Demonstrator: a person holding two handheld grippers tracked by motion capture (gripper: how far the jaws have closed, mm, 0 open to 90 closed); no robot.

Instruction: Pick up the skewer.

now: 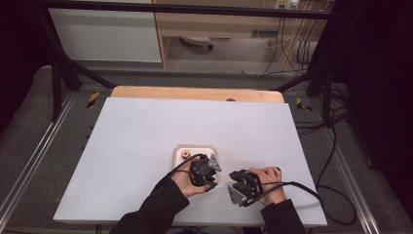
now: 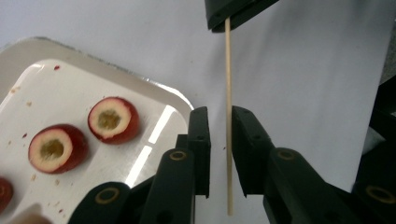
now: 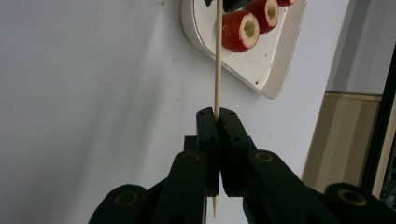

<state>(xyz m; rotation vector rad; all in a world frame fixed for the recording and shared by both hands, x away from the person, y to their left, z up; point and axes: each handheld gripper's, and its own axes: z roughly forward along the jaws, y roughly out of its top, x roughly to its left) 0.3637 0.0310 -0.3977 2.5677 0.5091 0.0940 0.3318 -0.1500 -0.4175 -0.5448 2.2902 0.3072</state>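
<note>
Wooden thin pale skewer (image 3: 217,56) clamped in black right gripper (image 3: 216,114), jaws pressed tight on it, tip reaching toward white rounded-square tray (image 3: 261,74). Black left gripper (image 2: 220,122) just beside tray's corner, jaws narrowly parted either side of skewer, not pressing it. Red cored fruit halves (image 2: 113,120) lie cut side up on tray. Both grippers near tray's front edge on white table sheet (image 1: 146,131).

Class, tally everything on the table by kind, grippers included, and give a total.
Cored red fruit pieces: 3 visible
Wooden skewer: 1
White tray: 1
Grippers: left gripper, right gripper: 2
Total: 7
</note>
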